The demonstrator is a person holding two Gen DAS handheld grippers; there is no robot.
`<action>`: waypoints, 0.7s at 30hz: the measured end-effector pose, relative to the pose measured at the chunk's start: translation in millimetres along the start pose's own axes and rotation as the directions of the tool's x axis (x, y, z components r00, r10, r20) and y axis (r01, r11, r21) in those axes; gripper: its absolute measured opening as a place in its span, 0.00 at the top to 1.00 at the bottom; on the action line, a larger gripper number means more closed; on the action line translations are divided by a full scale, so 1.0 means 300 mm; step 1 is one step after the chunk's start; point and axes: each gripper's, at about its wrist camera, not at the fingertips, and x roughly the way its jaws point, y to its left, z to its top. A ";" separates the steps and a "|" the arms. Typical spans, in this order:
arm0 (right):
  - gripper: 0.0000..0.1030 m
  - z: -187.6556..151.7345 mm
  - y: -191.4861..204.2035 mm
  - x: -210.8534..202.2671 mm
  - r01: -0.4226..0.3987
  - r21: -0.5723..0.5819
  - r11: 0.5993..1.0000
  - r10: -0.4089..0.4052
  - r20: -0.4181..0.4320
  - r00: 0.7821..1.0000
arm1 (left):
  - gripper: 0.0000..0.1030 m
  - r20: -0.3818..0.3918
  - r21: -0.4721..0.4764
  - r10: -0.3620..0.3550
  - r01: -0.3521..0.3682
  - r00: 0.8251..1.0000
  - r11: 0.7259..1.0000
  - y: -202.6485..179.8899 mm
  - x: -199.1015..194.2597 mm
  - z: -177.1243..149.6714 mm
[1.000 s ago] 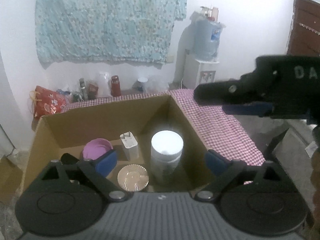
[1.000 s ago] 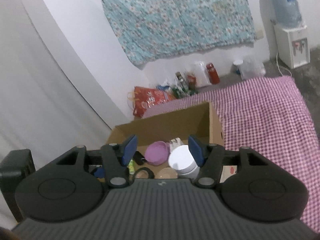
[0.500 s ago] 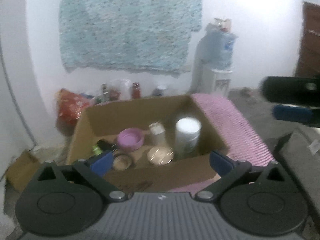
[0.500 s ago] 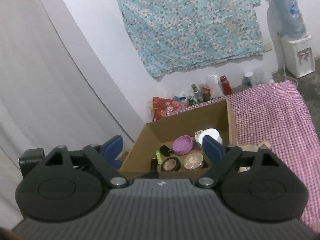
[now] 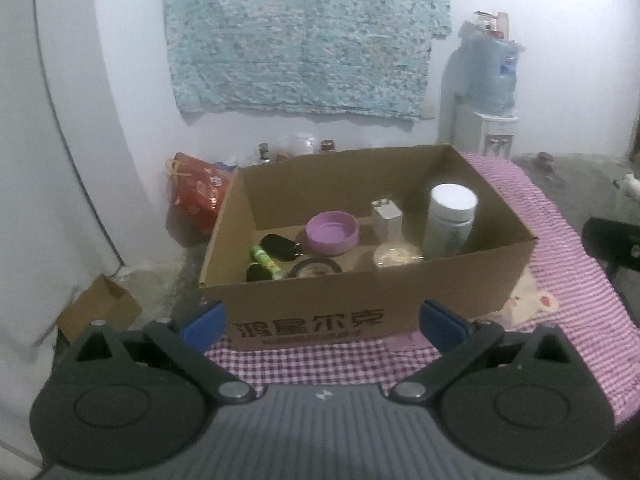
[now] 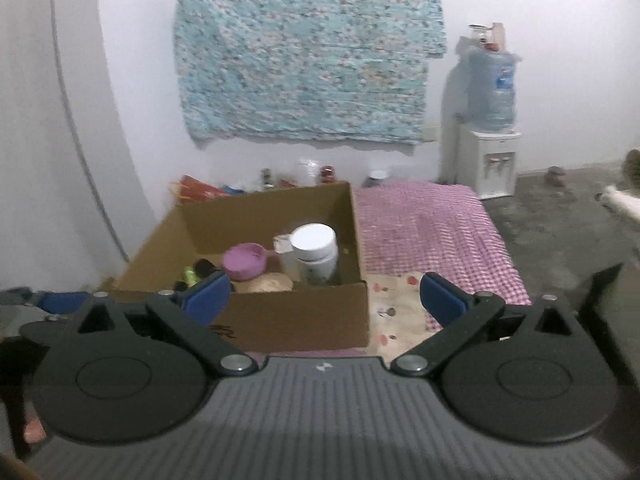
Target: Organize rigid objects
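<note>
An open cardboard box (image 5: pixel 372 312) stands on a pink checked cloth (image 5: pixel 576 288). Inside are a white-capped jar (image 5: pixel 450 220), a purple bowl (image 5: pixel 332 233), a small white box (image 5: pixel 386 216), a round beige lid (image 5: pixel 396 254), a green tube (image 5: pixel 264 258) and dark items. The box also shows in the right wrist view (image 6: pixel 304 316), with the jar (image 6: pixel 314 252) and bowl (image 6: pixel 245 260). My left gripper (image 5: pixel 322 324) is open and empty, in front of the box. My right gripper (image 6: pixel 324 296) is open and empty, back from the box's near right corner.
A water dispenser (image 5: pixel 486 120) stands at the back right wall. A red bag (image 5: pixel 196 192) and several bottles (image 5: pixel 296 148) sit behind the box. A small cardboard piece (image 5: pixel 100 308) lies on the floor at left. Bare concrete floor (image 6: pixel 568 232) lies right of the cloth.
Both grippers have pulled back and away from the box, so the whole box now shows. The right gripper has opened wider. The jar stands in the box.
</note>
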 end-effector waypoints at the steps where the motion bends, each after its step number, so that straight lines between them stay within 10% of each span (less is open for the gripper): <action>1: 0.01 -0.008 0.014 0.011 0.030 -0.007 1.000 -0.030 -0.004 1.000 | 0.00 0.000 -0.008 0.005 -0.005 1.000 1.000 0.006 0.006 -0.008; 13: 0.01 -0.019 0.135 0.201 0.130 -0.142 0.981 -0.137 -0.042 0.990 | 0.00 -0.026 -0.149 -0.111 0.105 0.994 0.983 0.107 0.088 -0.010; 21: 0.01 0.027 0.141 0.191 0.067 -0.095 0.993 -0.068 -0.003 0.998 | 0.00 0.003 -0.194 -0.099 0.098 0.995 0.976 0.143 0.096 0.009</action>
